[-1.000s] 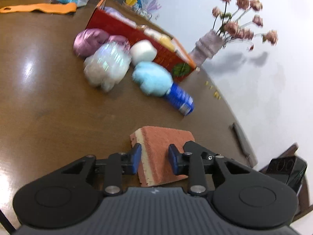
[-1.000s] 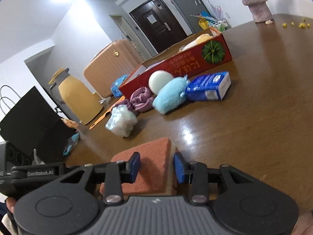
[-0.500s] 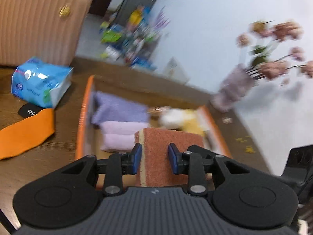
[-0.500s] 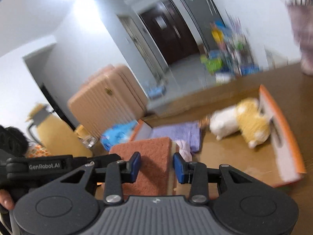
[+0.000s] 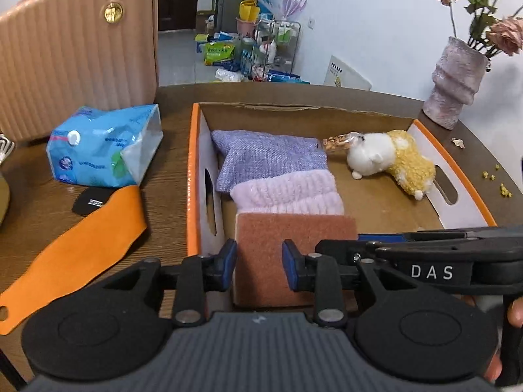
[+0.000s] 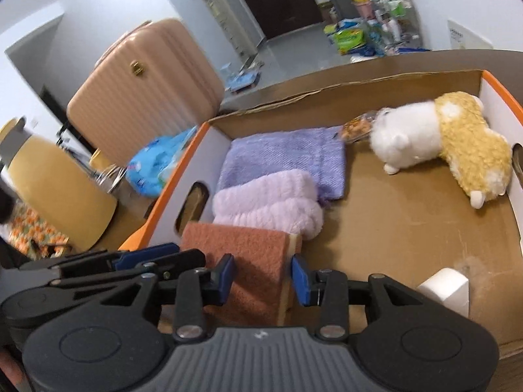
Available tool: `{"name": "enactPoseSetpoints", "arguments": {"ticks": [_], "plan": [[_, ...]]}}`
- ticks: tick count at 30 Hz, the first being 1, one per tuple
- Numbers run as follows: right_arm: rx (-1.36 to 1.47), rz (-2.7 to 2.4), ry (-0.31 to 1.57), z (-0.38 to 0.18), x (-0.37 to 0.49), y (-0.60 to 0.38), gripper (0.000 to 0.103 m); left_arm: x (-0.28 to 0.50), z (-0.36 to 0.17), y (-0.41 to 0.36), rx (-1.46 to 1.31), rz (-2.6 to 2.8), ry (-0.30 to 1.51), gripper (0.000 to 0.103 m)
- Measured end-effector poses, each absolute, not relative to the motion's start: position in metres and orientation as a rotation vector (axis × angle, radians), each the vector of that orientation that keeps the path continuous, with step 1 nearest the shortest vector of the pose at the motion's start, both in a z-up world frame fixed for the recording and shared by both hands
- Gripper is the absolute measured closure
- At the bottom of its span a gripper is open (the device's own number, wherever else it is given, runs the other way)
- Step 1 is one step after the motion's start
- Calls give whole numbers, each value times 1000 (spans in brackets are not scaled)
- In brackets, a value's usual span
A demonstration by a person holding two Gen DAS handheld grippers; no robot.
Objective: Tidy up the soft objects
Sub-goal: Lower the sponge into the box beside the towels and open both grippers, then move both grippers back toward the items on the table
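Left wrist view has the left gripper (image 5: pixel 258 258) set on the near end of the sponge (image 5: pixel 294 228), one pad at its left edge and the other on its rust-red face; the jaws are opening, though the pads still seem to bear on it. The right gripper (image 6: pixel 263 271) grips the same sponge from the other side, one pad against the yellow foam edge, and its jaws are opening too. A second ago the sponge was low over bare table, well short of the loose soft things heaped outside the box (image 5: pixel 193 176). Now it is inside the box, in the near left corner, its far edge touching the pink towel (image 5: pixel 287 192), with the purple cloth (image 5: pixel 264 156) behind that. Judging from this, the carry is over and the release has begun, so this item is nearly filed, while the heap outside remains to be brought in. Only the left view shows the tissue pack (image 5: pixel 98 150) and the orange strap (image 5: pixel 81 248) on the table beside the box, and the vase (image 5: pixel 457 81) past its far corner. Only the right view shows the sponge's yellow layer, a white block (image 6: pixel 447 287) on the near floor of the box, and how much floor lies bare between the towel and the plush (image 6: pixel 441 147).
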State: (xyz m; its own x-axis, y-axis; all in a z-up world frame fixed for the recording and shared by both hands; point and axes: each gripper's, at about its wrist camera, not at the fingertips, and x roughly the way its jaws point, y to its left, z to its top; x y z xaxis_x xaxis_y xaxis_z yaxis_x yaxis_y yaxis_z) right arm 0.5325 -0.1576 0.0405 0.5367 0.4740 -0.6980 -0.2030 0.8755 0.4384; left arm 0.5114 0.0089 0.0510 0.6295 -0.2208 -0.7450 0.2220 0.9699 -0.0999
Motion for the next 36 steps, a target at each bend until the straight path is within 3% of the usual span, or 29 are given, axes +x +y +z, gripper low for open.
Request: {"name": "enactPoseSetpoints", "arguments": {"ticks": [2,5,9,14,22,31,36], "plan": [[337,445,919,49,525,-162,65,500,61,12,15,-258,832,58],[327,433,875,69,513,-171,49,486,82,19,11,-247,800,52],[286,408,789,109,484,-193,48,455,119,30,13,-223,727,38],[180,336,666,155,428,-236,34,406,145,32,50,-226,660,33],[156,256,568,178,361,-281,33,350,164,26,15,-238,584,30],[89,237,357,139,250,-282,29,224,124,9,32,-276,368,16],[144,304,371,100,197,-277,28,167,88,15,-6,-321,372,15]]}}
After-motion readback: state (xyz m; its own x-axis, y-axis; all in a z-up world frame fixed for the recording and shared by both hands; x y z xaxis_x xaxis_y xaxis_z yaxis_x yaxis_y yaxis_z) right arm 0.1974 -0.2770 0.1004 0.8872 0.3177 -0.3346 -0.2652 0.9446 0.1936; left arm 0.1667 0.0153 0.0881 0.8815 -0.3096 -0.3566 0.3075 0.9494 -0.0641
